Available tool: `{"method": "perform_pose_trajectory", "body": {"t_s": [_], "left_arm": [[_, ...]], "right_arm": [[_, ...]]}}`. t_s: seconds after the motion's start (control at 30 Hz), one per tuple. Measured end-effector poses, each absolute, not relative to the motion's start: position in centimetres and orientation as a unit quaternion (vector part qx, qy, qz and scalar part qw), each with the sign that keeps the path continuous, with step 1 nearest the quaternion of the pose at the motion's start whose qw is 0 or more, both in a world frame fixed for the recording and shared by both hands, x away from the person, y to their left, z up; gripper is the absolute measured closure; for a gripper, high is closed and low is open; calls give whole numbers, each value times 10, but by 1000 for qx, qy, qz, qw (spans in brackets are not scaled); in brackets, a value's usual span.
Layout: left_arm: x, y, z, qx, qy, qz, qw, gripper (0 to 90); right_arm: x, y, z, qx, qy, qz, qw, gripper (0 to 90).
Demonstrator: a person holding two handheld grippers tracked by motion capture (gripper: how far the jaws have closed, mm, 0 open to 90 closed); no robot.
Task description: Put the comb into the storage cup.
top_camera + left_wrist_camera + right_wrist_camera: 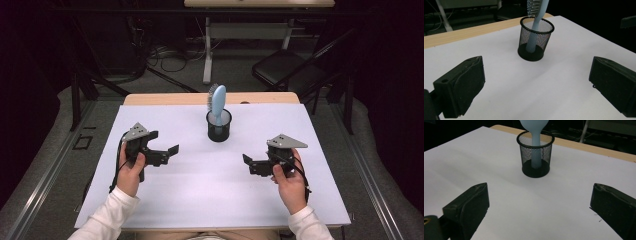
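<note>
1. Two hand-held grippers rest low over a white rectangular table sheet (200, 185), one on either side of a black wire-mesh cylindrical cup (219, 126), which serves as the landmark for everything below.
2. That mesh cup stands upright on the sheet, toward the far edge from the person and roughly midway across.
3. One pale blue plastic hairbrush (218, 104) stands inside the cup, handle down and head up, leaning slightly so its head rises well above the rim. Its bristles face away from the person's right side.
4. To the near left of the cup, well apart from it, the left gripper (170, 151) is held in the person's left hand (131, 170). Its black jaws are spread wide with nothing between them, and they point toward the cup.
5. To the near right of the cup, also well apart, the right gripper (246, 161) sits in the person's right hand (289, 182). Its jaws are likewise released and empty, aimed inward toward the cup.
6. From the left gripper view, the cup (536, 38) appears ahead between the two parted jaws, with the brush's bristles (533, 6) visible at the top.
7. From the right gripper view, the cup (535, 156) again sits ahead between the jaws, showing the brush's smooth back (534, 126).
8. Beyond the cup, a strip of light wooden tabletop (210, 98) shows past the sheet's far edge.
9. White sleeves (107, 217) cover both forearms.
</note>
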State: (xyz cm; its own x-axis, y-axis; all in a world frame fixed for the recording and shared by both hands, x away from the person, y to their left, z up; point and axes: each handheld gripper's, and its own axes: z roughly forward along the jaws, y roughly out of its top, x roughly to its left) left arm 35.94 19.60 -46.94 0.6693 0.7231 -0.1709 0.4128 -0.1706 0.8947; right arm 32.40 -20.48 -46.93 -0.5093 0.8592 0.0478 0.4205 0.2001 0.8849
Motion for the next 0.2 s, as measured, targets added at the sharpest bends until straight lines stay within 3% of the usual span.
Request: {"method": "perform_pose_trajectory", "body": {"t_s": [0.2], "left_arm": [[353, 201, -487, 746, 386, 149, 522, 6]], "right_arm": [[321, -212, -481, 447, 732, 459, 233, 17]]}}
